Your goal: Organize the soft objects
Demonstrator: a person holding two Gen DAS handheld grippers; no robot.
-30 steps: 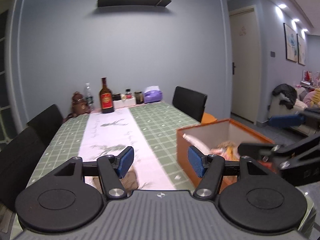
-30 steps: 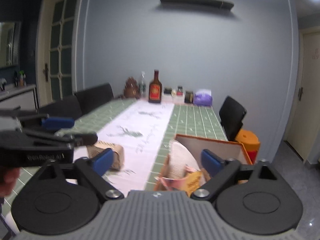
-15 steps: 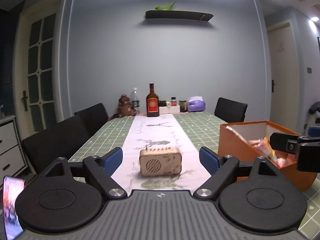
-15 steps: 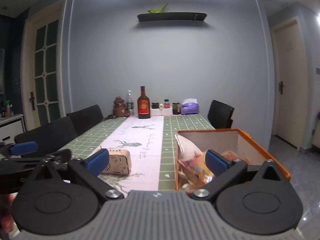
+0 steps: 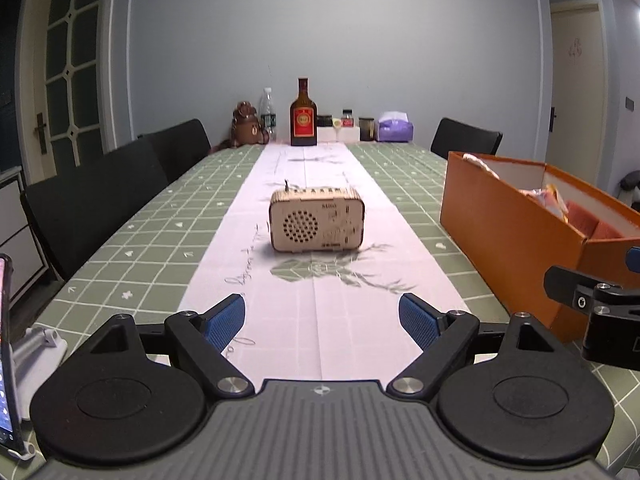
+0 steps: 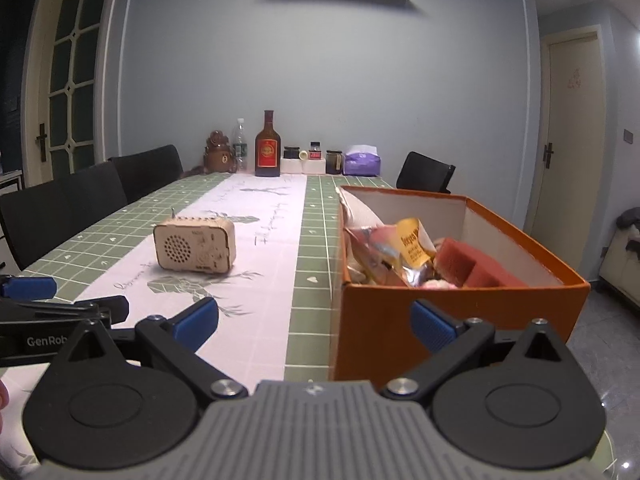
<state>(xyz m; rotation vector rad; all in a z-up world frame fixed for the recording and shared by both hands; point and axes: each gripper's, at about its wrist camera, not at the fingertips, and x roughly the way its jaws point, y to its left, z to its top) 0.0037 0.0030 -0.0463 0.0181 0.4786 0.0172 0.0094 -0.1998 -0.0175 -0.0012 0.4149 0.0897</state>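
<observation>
An orange box (image 6: 452, 316) stands at the table's near right edge and holds soft items: a crinkled snack bag (image 6: 404, 248), a white cloth (image 6: 360, 210) and a red foam piece (image 6: 468, 268). The box also shows in the left wrist view (image 5: 508, 232). My right gripper (image 6: 314, 322) is open and empty, low in front of the box's near wall. My left gripper (image 5: 322, 320) is open and empty above the white runner, well short of a wooden radio (image 5: 316, 224). Part of the right gripper's side shows in the left view (image 5: 596, 300).
The wooden radio (image 6: 195, 245) stands on the runner mid-table. A red-label bottle (image 5: 303, 114), a water bottle, a bear figure (image 5: 245, 124), jars and a purple tissue pack (image 5: 395, 127) line the far end. Black chairs (image 5: 96, 196) flank the table. A phone on a stand (image 5: 8, 356) is at near left.
Both grippers have pulled back from the orange box toward the near table end and levelled. The left gripper swung left, so the radio now lies ahead of it. Both stay open.
</observation>
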